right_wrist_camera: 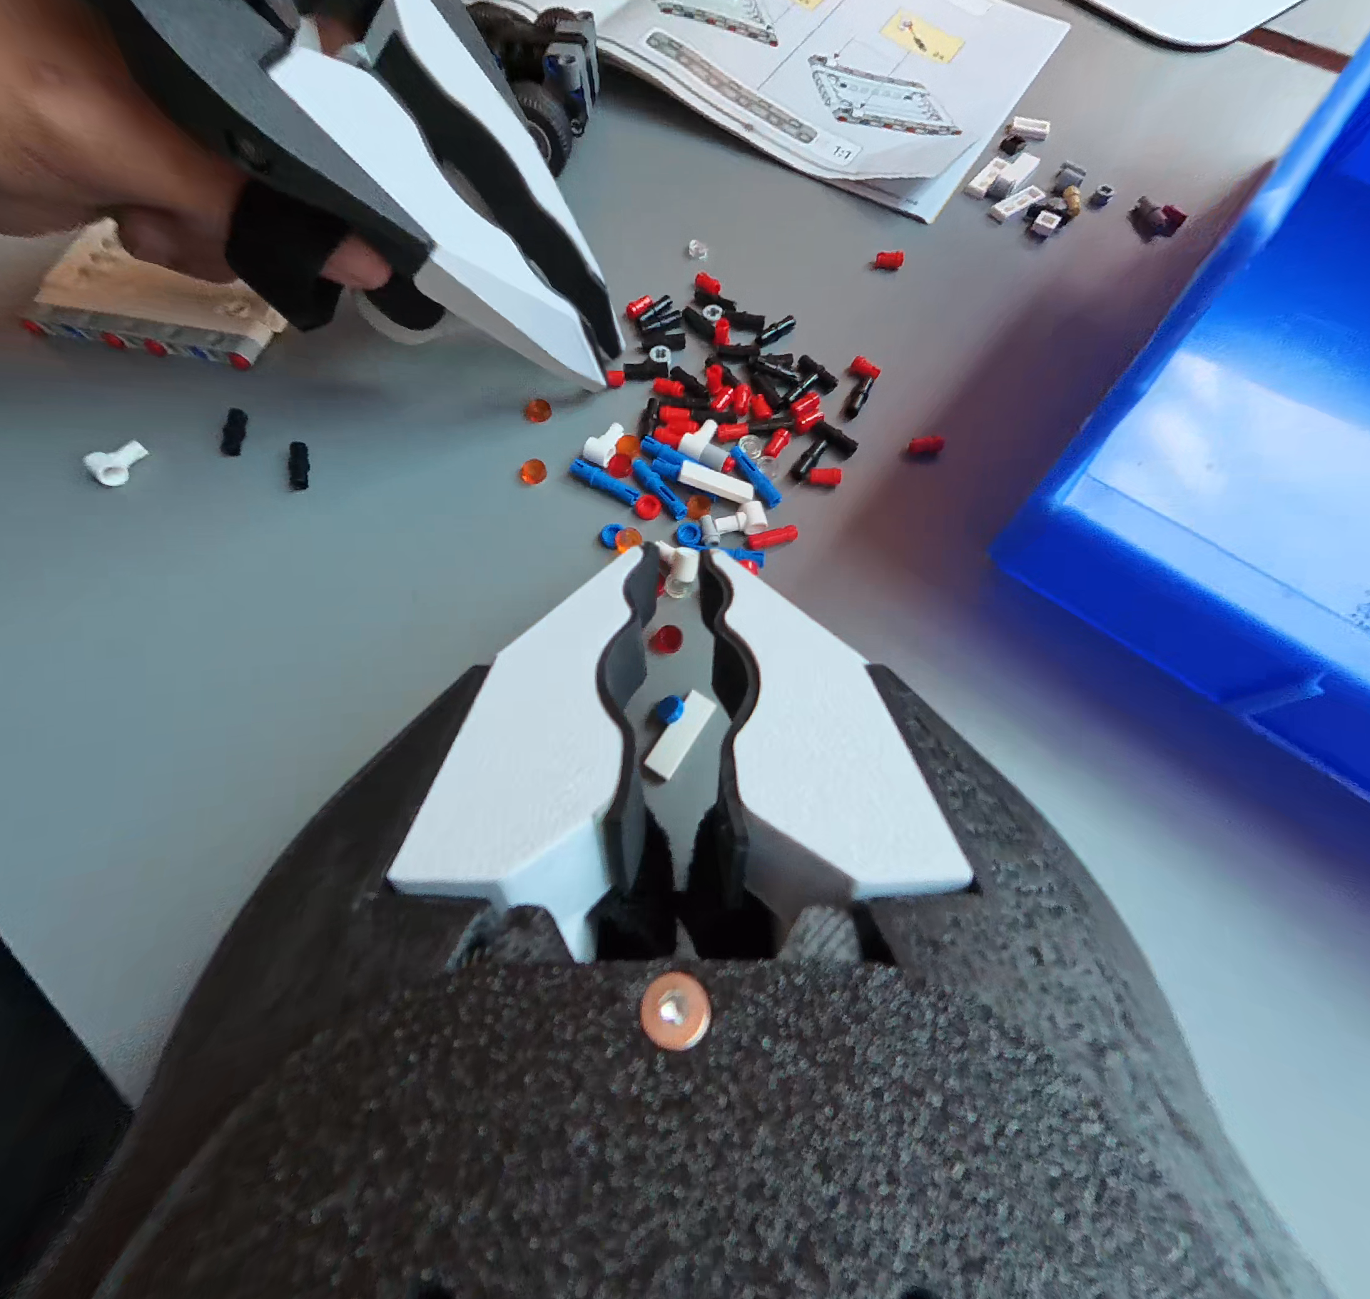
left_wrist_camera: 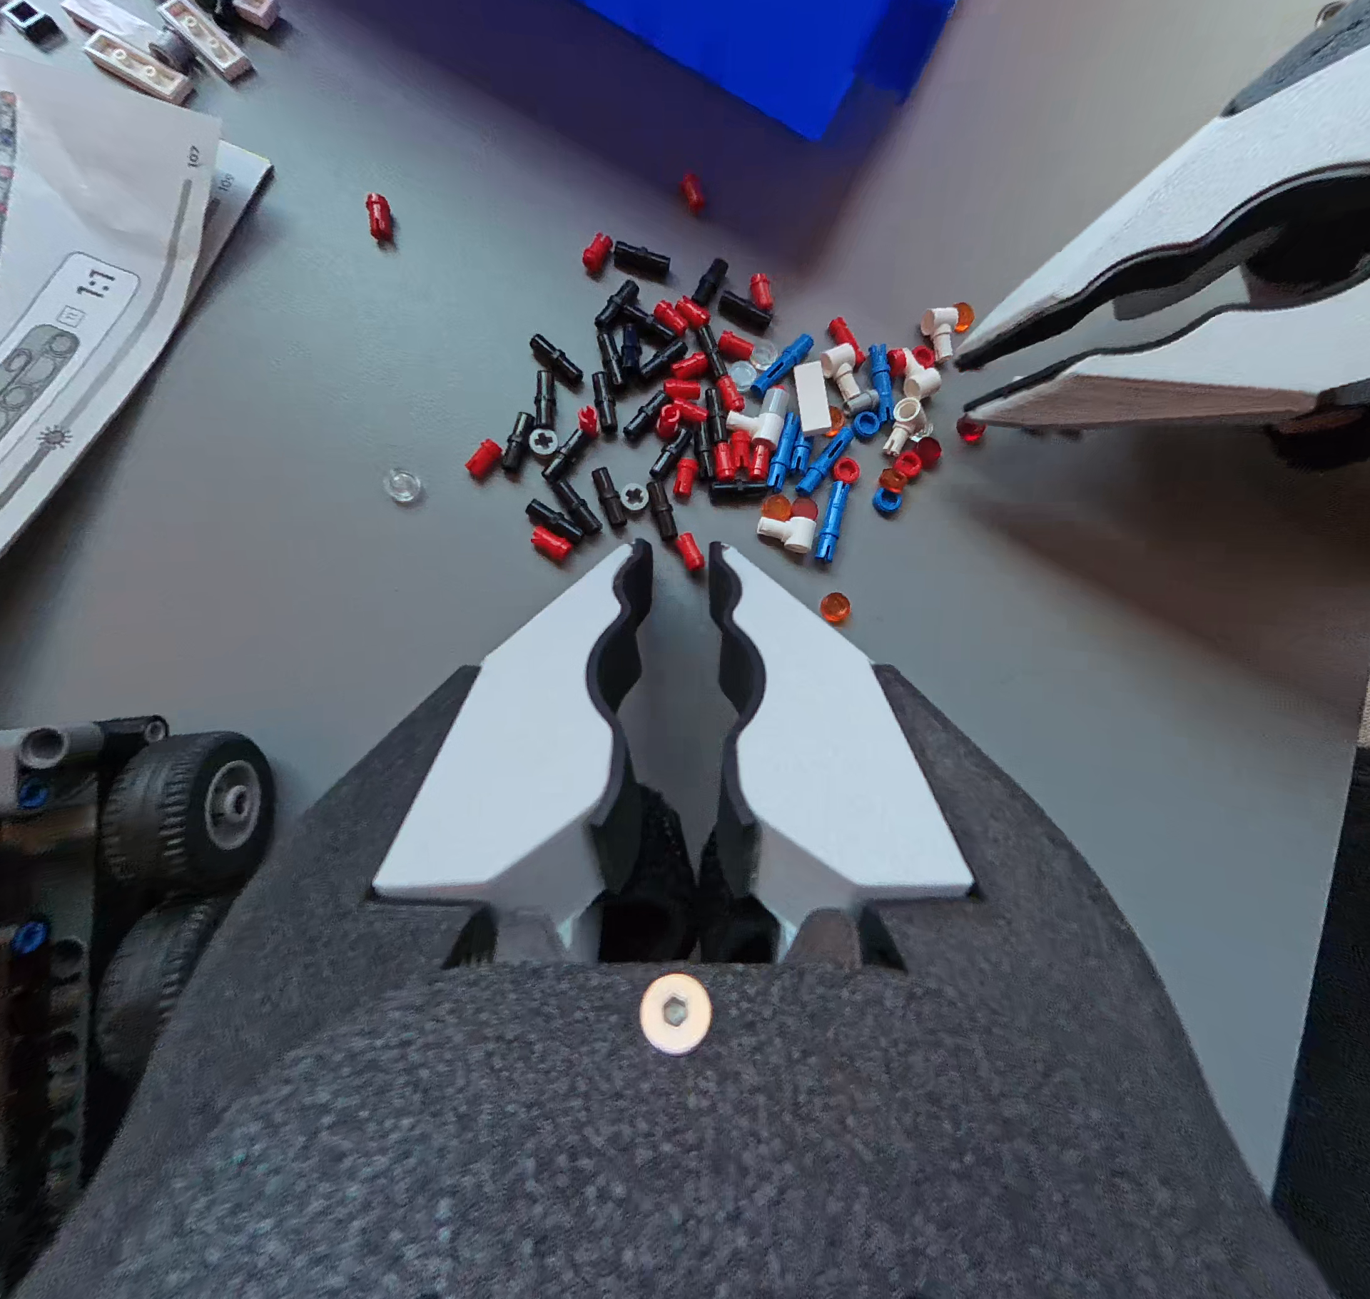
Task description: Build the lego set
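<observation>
Hovering over the pin pile [left_wrist_camera: 712, 403] on the counter [left_wrist_camera: 296, 633], the left claw [left_wrist_camera: 680, 548] is standing slightly apart and empty; a red pin [left_wrist_camera: 689, 550] is lying just ahead, pointing roughly along the fingers. The right claw [right_wrist_camera: 676, 559], narrowly parted, is straddling a white connector [right_wrist_camera: 680, 568].

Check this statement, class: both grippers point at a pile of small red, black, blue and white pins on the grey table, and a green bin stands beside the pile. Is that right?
Not quite: the bin is blue, not green, as the right wrist view shows. The rest holds: the left gripper and right gripper both point at the pile of pins on the grey table.
</observation>
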{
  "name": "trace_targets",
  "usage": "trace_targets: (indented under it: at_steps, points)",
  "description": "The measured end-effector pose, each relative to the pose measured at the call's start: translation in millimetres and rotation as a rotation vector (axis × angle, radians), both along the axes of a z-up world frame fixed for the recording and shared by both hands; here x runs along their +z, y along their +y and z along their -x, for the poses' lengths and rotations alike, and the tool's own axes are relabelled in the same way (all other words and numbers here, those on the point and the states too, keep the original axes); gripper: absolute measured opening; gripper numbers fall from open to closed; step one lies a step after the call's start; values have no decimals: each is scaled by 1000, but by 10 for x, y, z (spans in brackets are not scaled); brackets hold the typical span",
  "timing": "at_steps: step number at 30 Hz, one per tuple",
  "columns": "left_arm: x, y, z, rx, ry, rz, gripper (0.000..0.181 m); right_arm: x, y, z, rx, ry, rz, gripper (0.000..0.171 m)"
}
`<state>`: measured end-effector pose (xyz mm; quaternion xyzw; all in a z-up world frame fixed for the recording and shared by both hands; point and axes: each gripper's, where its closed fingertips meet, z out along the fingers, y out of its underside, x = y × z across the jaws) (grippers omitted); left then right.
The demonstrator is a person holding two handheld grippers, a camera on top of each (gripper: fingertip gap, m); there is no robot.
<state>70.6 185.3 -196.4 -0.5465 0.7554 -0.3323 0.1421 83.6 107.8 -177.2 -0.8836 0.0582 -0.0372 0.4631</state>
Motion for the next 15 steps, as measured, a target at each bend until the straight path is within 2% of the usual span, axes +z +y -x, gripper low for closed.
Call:
trace_targets:
  at_steps: [4, 8, 12, 15]
  points:
    - [178, 77, 124, 14, -54, 37, 15, -52, 83, -2, 44, 6, 35, 11]
    - [381, 110, 497, -15, -134, 63, 14, -138, 83, -21, 91, 26, 84, 11]
    - [411, 126, 891, -7, -147, 76, 14, -197, 90, -4, 117, 29, 128, 10]
    - [406, 226, 1078, 26, -152, 20, 13, -186, 100, 12, 119, 19, 131, 9]
